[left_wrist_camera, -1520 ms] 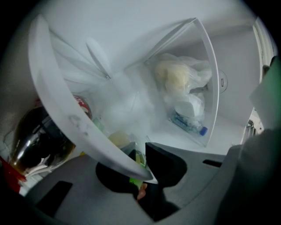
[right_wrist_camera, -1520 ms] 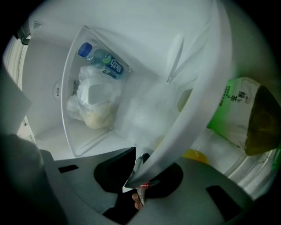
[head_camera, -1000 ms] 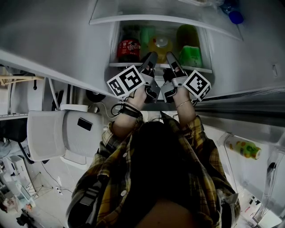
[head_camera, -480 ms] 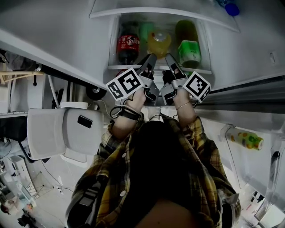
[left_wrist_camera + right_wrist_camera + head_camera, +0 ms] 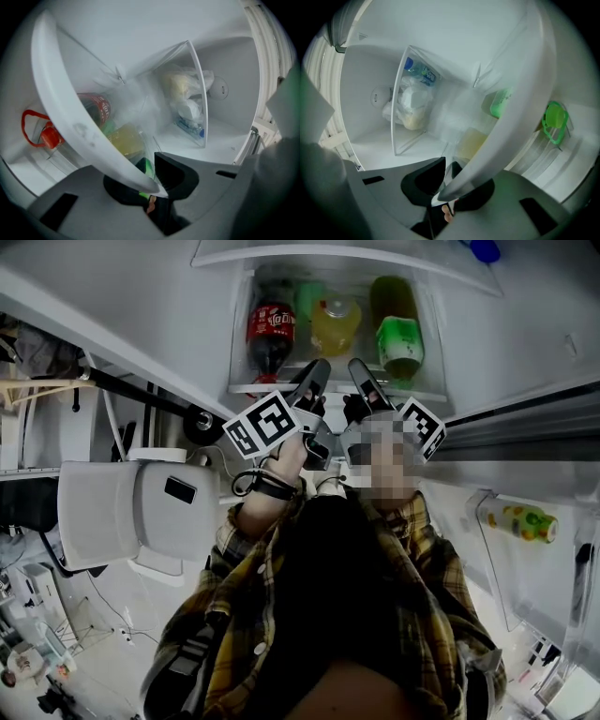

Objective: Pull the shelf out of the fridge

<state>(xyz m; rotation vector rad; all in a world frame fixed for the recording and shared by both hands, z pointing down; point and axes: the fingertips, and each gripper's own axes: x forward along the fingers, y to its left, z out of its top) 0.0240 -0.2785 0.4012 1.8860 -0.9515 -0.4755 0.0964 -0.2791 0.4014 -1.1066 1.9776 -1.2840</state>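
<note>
At the fridge opening, left hand-held gripper and right hand-held gripper both clench the shelf rim, seemingly part-way out. Uneven pulling could jam it; tipping would spill the bottles.

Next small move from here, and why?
Probably pull both straight back, level and together: the left hand-held gripper and right hand-held gripper each clamp the clear shelf's white plastic rim, and it carries drink bottles.

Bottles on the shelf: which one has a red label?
The dark cola bottle, leftmost in the head view; the yellow bottle and green bottle show no red.
</note>
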